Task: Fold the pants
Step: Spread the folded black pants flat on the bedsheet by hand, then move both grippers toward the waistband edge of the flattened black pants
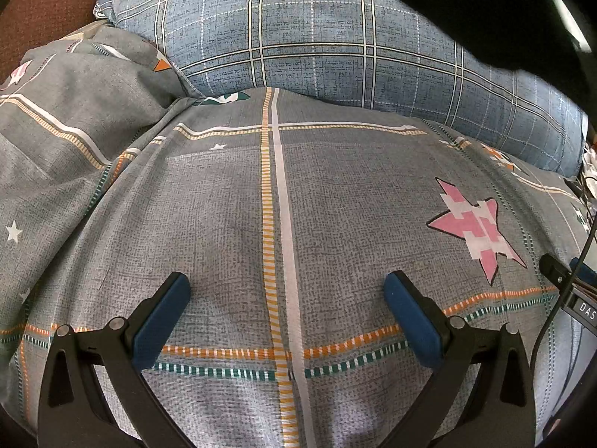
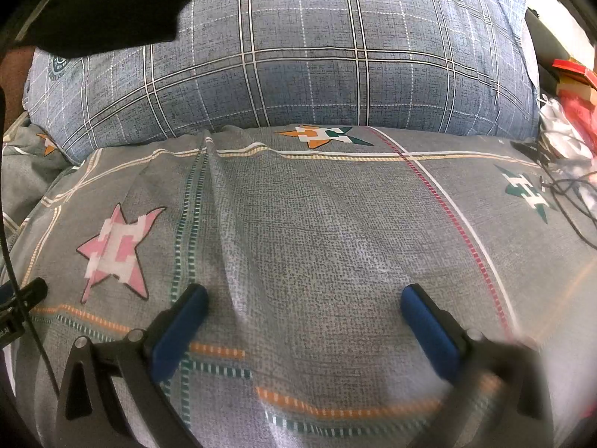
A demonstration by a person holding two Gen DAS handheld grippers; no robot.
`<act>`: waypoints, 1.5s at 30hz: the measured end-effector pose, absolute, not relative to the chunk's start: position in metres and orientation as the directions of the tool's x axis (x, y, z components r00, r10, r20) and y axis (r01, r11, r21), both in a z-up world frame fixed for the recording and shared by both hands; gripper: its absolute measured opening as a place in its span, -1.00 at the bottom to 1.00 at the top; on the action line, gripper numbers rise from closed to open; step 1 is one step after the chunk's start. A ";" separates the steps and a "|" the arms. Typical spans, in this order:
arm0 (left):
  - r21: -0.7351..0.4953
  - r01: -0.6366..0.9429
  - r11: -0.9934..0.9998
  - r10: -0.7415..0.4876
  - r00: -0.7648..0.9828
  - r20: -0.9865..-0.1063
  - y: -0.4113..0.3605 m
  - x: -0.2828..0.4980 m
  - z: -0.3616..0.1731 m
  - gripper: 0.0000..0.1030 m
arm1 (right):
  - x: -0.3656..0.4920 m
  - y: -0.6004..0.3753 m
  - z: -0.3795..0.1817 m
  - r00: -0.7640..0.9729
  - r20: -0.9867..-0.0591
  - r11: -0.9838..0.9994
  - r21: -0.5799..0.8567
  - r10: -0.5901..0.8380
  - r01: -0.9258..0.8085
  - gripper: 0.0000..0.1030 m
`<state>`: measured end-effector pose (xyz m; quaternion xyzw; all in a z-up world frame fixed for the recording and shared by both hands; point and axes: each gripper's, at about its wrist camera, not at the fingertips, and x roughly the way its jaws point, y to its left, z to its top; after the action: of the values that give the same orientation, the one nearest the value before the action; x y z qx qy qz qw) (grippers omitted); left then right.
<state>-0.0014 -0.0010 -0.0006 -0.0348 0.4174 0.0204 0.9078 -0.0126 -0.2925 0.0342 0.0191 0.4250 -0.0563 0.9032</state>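
A dark black cloth, possibly the pants, lies at the back on the blue pillow, in the top right of the left wrist view and the top left of the right wrist view. My left gripper is open and empty, hovering over the grey bedsheet. My right gripper is open and empty over the same sheet. Both sets of blue pads are wide apart and hold nothing. The right gripper's edge shows at the far right of the left wrist view.
A blue plaid pillow lies behind the sheet. The sheet has pink stars and stripes. Black cables and red items lie at the right. A rumpled sheet fold is at the left.
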 end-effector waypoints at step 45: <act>-0.027 -0.073 0.997 0.027 0.653 -0.757 -0.006 -0.002 -0.001 1.00 | -0.015 -0.291 0.033 0.632 -0.771 0.993 -0.011 -0.084 0.118 0.99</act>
<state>-0.0015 -0.0063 -0.0009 -0.0275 0.4157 0.0274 0.9087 -0.0151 -0.2906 0.0333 0.0205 0.4255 -0.0559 0.9030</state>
